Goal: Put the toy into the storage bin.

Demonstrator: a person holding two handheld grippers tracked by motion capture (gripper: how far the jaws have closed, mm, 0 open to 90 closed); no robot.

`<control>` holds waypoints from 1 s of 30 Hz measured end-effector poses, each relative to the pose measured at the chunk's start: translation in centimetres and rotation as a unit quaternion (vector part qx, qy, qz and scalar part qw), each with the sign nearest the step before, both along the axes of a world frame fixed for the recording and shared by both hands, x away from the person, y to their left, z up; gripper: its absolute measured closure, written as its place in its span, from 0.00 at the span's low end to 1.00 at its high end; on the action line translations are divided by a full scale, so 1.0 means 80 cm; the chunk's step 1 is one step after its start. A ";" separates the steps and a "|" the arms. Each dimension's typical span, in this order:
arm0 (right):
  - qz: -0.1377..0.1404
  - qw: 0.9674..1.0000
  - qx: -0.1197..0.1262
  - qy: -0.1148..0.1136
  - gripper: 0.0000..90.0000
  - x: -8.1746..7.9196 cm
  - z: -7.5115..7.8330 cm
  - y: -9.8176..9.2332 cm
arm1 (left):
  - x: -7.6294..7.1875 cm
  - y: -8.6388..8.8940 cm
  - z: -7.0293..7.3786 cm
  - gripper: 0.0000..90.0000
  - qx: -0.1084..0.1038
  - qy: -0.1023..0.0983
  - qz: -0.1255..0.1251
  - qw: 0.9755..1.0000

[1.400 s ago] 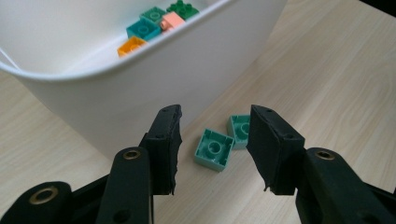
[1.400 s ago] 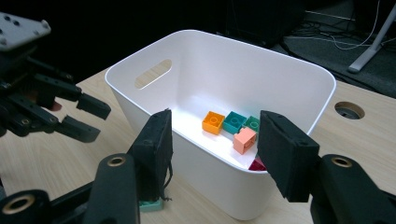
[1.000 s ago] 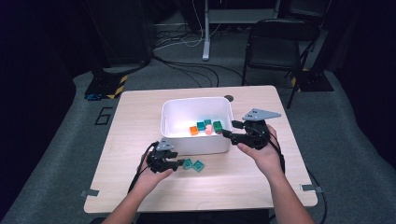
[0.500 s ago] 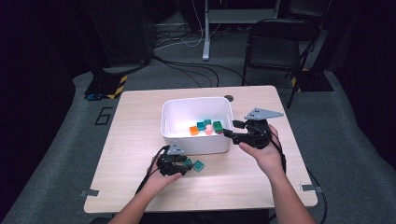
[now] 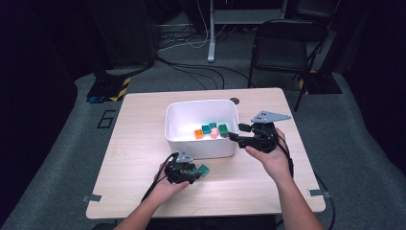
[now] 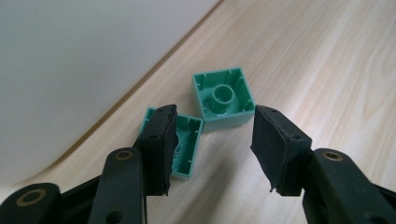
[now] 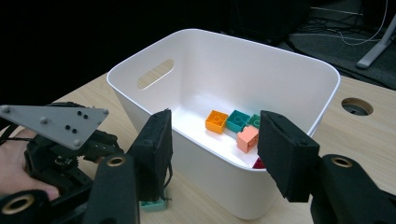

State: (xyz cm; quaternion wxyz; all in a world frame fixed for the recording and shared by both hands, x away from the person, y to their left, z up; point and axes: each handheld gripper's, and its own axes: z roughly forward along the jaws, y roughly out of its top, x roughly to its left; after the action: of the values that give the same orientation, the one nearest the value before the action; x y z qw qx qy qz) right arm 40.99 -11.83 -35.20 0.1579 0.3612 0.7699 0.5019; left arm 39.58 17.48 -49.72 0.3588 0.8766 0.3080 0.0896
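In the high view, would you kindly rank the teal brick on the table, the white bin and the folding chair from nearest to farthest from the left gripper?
1. teal brick: on the table, right at the left gripper tips.
2. white bin: just beyond, mid-table.
3. folding chair: on the floor past the table's far right corner.

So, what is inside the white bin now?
The white bin holds an orange brick, teal bricks and a pink brick; its near wall covers most of a dark red piece.
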 end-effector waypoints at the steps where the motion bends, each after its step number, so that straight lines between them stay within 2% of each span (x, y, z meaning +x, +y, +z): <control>1: 0.000 1.000 0.000 0.000 0.50 0.000 0.000 0.000 | -0.003 0.000 0.001 0.54 0.003 0.003 0.000 1.000; 6: 0.001 1.000 0.001 0.000 0.50 -0.001 0.000 0.000 | -0.015 0.002 0.003 0.53 0.000 0.009 0.000 1.000; 8: 0.001 1.000 0.003 -0.001 0.50 0.000 0.000 0.000 | -0.020 0.006 0.012 0.51 -0.002 -0.007 0.006 1.000; 9: 0.001 1.000 0.003 -0.001 0.50 0.000 0.000 0.000 | -0.020 0.006 0.012 0.50 -0.002 -0.007 0.006 1.000; 12: 0.003 1.000 0.004 0.001 0.50 0.000 0.000 0.001 | -0.013 0.014 0.017 0.46 -0.002 -0.025 0.016 1.000; 18: 0.003 1.000 0.004 0.002 0.50 0.000 -0.001 0.001 | 0.001 0.015 0.002 0.46 0.022 -0.012 0.013 1.000; 20: 0.004 1.000 0.005 0.001 0.50 0.001 -0.001 0.000 | 0.002 0.013 -0.004 0.49 0.027 -0.008 0.007 1.000; 22: 0.003 1.000 0.005 0.004 0.50 0.001 -0.001 0.000 | 0.001 0.013 -0.006 0.59 0.033 -0.008 0.008 0.999; 23: 0.002 1.000 0.005 0.004 0.50 0.002 -0.002 0.000 | 0.000 0.013 -0.007 0.64 0.038 -0.015 0.009 0.999; 30: 0.005 1.000 0.006 0.005 0.50 0.001 -0.001 0.001 | 0.001 0.016 -0.005 0.65 0.026 0.000 0.018 0.999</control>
State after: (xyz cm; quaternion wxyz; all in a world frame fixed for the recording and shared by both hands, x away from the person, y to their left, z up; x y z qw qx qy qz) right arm 41.04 -11.76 -35.29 0.1492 0.3606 0.7693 0.5060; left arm 39.70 18.72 -50.10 0.3342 0.8798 0.3215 0.1046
